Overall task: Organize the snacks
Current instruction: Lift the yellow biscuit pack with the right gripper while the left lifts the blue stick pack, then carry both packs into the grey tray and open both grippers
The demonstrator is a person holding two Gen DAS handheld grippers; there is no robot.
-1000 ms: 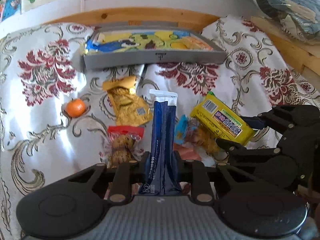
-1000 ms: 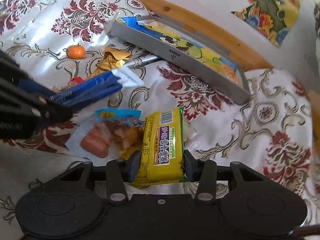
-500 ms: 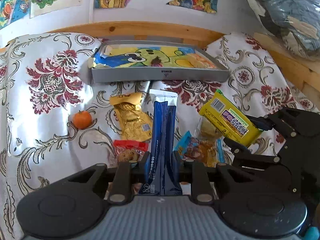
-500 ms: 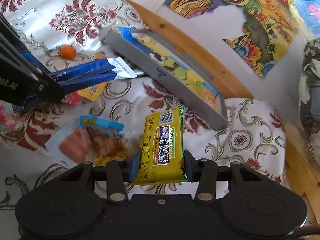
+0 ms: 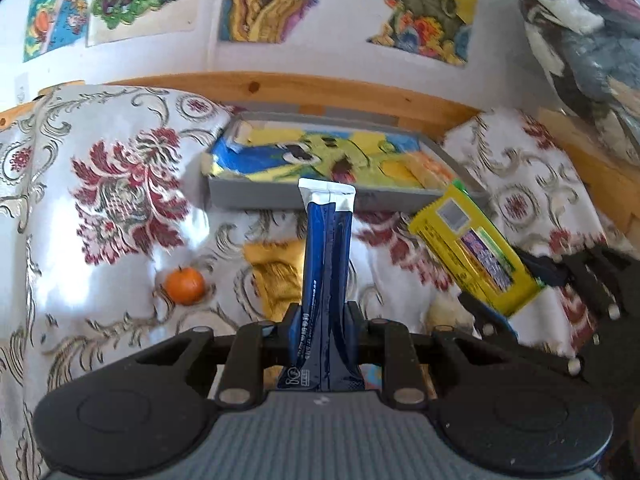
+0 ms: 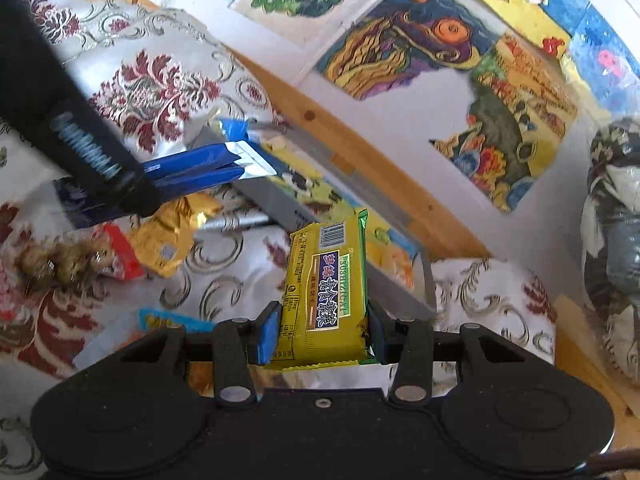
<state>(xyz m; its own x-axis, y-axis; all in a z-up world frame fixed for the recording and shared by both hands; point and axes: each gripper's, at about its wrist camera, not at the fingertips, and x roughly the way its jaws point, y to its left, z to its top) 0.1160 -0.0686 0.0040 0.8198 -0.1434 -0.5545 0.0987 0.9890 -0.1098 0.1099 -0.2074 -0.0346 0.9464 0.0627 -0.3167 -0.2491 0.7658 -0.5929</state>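
My left gripper [image 5: 322, 316] is shut on a tall dark blue snack packet [image 5: 326, 264] with a silver top, held up above the patterned cloth. The packet's tip reaches the front wall of the grey tray [image 5: 260, 194], whose floor has a cartoon picture. My right gripper [image 6: 322, 330] is shut on a yellow biscuit pack [image 6: 326, 280], lifted off the cloth, with the grey tray [image 6: 394, 284] just beyond it. In the left wrist view the yellow pack [image 5: 472, 248] hangs at the right. In the right wrist view the blue packet [image 6: 200, 168] crosses the left side.
On the cloth lie an orange fruit [image 5: 185, 285], a gold foil packet [image 5: 274, 276], a red-topped cookie bag [image 6: 68, 260] and a blue-edged clear snack bag [image 6: 172, 322]. A wooden ledge [image 5: 320, 88] and a wall with pictures stand behind the tray.
Both grippers have risen and moved toward the tray, carrying the blue packet and the yellow pack. The loose snacks on the cloth now sit lower and partly behind the grippers.
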